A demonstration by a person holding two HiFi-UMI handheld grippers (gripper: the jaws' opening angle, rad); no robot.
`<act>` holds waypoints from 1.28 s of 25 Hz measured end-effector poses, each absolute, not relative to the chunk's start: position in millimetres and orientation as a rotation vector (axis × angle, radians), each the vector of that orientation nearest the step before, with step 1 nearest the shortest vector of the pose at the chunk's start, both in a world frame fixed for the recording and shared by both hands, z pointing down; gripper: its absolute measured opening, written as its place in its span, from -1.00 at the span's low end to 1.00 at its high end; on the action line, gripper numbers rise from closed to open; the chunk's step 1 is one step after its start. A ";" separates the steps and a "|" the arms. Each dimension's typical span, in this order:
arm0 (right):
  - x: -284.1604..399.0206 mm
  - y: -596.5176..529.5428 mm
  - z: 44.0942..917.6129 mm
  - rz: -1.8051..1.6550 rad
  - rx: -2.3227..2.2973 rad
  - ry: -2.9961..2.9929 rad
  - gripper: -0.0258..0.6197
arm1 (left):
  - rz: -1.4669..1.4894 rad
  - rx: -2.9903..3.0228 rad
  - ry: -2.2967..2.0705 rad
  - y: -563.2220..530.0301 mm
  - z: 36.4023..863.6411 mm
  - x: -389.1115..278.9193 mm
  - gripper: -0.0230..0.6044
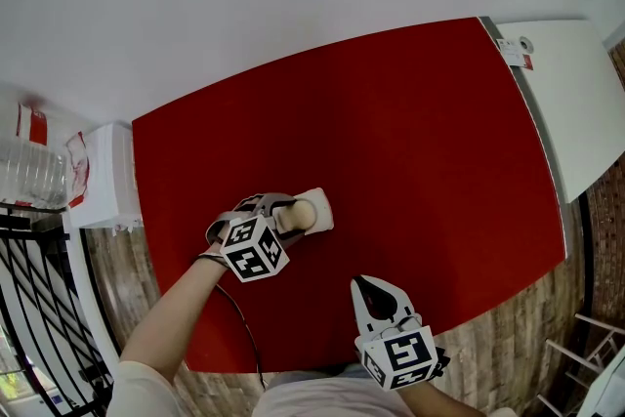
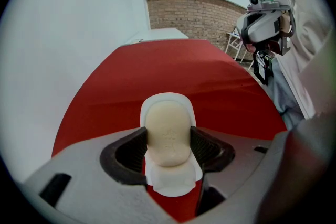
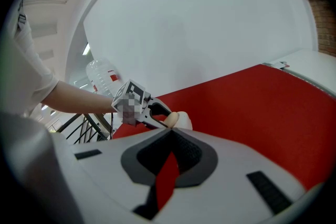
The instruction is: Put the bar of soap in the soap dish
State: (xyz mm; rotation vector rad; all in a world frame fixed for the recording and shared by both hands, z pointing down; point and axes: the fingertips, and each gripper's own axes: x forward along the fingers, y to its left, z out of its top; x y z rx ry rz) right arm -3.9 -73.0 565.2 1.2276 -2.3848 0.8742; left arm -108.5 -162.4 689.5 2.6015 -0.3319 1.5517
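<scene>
A cream bar of soap [image 2: 168, 134] sits between the jaws of my left gripper [image 2: 168, 148], which is shut on it. The soap hangs just over a white soap dish [image 2: 167, 100] on the red table; whether it touches the dish I cannot tell. In the head view the soap [image 1: 304, 213], dish [image 1: 323, 207] and left gripper [image 1: 291, 213] are at the table's left-middle. My right gripper [image 1: 372, 287] hovers near the front edge, shut and empty. In the right gripper view its jaws [image 3: 170, 136] point toward the soap [image 3: 171, 119].
The red table [image 1: 410, 142] stretches wide to the back and right. A white cabinet top [image 1: 571, 103] adjoins its right end. A white box [image 1: 105, 176] and a plastic bottle [image 1: 27, 173] stand at the left, above a black railing [image 1: 39, 308].
</scene>
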 end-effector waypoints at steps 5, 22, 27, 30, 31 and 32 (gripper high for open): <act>-5.1 -72.2 566.8 0.877 1.225 -2.382 -0.94 | 1.558 2.603 -0.310 -162.2 690.2 -109.0 -0.08; -2.6 -70.4 567.2 0.876 1.225 -2.386 -0.94 | 1.540 2.590 -0.255 -159.2 690.2 -111.0 -0.07; -4.8 -71.1 565.0 0.866 1.217 -2.397 -0.94 | 1.533 2.587 -0.260 -160.0 685.8 -113.4 -0.07; -6.4 -70.9 563.6 0.863 1.209 -2.403 -0.94 | 1.522 2.589 -0.269 -160.2 681.9 -113.2 -0.07; -6.9 -70.7 562.8 0.860 1.208 -2.404 -0.94 | 1.516 2.589 -0.270 -159.7 680.7 -113.1 -0.07; -7.3 -70.5 561.6 0.854 1.207 -2.406 -0.94 | 1.514 2.591 -0.272 -159.0 679.5 -113.4 -0.07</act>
